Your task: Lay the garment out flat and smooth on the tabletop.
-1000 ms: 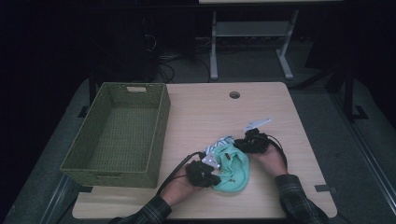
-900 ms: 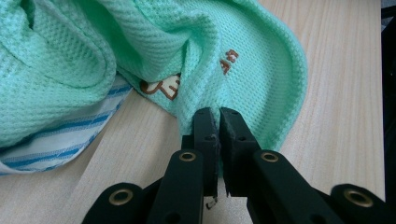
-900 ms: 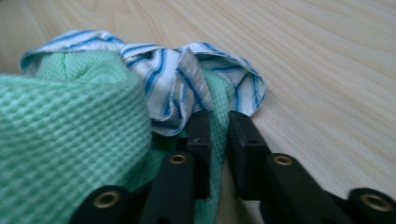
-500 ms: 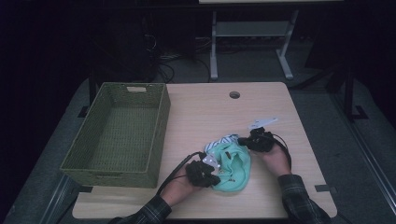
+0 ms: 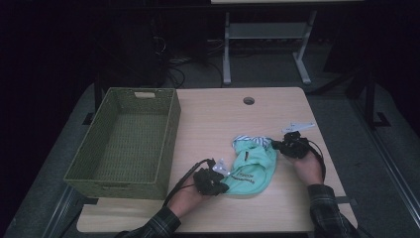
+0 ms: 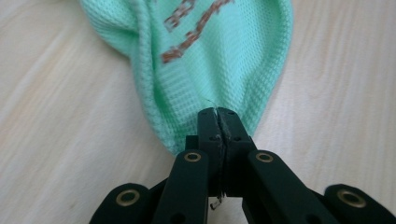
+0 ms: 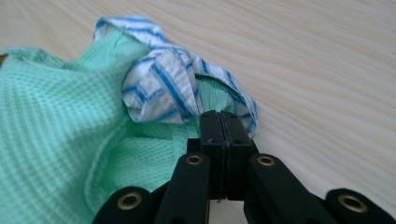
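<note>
I had my left tongs (image 6: 218, 122) pinched on the hem of the mint-green waffle-knit shirt (image 5: 252, 167) with the blue-striped collar. My right tongs (image 7: 224, 122) gripped its collar end, so the cloth lay stretched across the desk (image 5: 218, 119) between them.

Both tongs (image 5: 225, 174) (image 5: 278, 145) grip the green garment (image 5: 252, 166) beside a basket (image 5: 126, 144).

— What carried everything?
— A light wooden table (image 5: 218, 124) with a round cable hole (image 5: 248, 101) at twelve o'clock.
— And on it?
— A green woven basket (image 5: 171, 124) at nine o'clock; a mint-green garment (image 5: 252, 171) lay at five o'clock.
</note>
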Action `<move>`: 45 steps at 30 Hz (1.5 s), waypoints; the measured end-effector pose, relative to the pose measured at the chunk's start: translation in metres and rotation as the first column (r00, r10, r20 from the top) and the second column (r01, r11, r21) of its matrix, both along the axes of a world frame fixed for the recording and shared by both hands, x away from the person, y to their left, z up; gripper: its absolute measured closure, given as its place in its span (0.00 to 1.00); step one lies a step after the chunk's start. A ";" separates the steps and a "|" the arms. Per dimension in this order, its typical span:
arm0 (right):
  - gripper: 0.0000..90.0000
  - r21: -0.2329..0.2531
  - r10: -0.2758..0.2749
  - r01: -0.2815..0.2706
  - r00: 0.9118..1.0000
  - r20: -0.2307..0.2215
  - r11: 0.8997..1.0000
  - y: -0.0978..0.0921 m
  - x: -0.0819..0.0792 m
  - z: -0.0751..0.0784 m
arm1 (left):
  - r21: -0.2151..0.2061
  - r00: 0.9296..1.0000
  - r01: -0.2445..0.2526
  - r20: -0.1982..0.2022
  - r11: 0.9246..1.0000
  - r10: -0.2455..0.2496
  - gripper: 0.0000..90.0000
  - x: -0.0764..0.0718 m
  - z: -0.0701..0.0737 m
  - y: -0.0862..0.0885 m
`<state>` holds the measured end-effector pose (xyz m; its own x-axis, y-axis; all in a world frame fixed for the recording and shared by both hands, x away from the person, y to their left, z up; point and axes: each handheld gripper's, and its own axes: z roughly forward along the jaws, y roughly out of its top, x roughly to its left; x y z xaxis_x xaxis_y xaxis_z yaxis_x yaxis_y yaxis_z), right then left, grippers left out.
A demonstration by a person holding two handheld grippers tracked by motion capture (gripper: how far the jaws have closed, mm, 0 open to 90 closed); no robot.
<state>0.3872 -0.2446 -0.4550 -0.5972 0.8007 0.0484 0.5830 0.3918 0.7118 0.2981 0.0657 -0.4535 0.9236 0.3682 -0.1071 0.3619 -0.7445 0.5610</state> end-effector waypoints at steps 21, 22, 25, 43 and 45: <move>0.83 0.095 0.010 -0.011 1.000 0.007 0.995 -0.011 -0.001 0.024 | 0.012 1.000 0.000 -0.001 1.000 0.000 0.99 0.005 0.000 0.004; 0.82 0.100 0.016 -0.016 1.000 0.001 0.995 -0.010 0.000 0.026 | 0.007 1.000 -0.004 -0.004 1.000 0.004 0.99 0.005 0.000 0.004; 0.80 0.095 0.042 -0.042 0.999 0.004 0.995 -0.004 0.004 0.032 | 0.007 1.000 -0.004 -0.004 1.000 0.005 0.99 0.005 0.000 0.004; 0.83 0.047 0.143 -0.142 0.989 -0.025 0.989 0.051 0.032 0.046 | -0.018 0.999 -0.020 -0.031 1.000 0.020 0.99 0.008 -0.001 0.005; 0.84 0.040 0.155 -0.154 0.987 -0.031 0.987 0.058 0.035 0.045 | -0.023 0.999 -0.023 -0.031 0.999 0.022 0.99 0.008 -0.002 0.005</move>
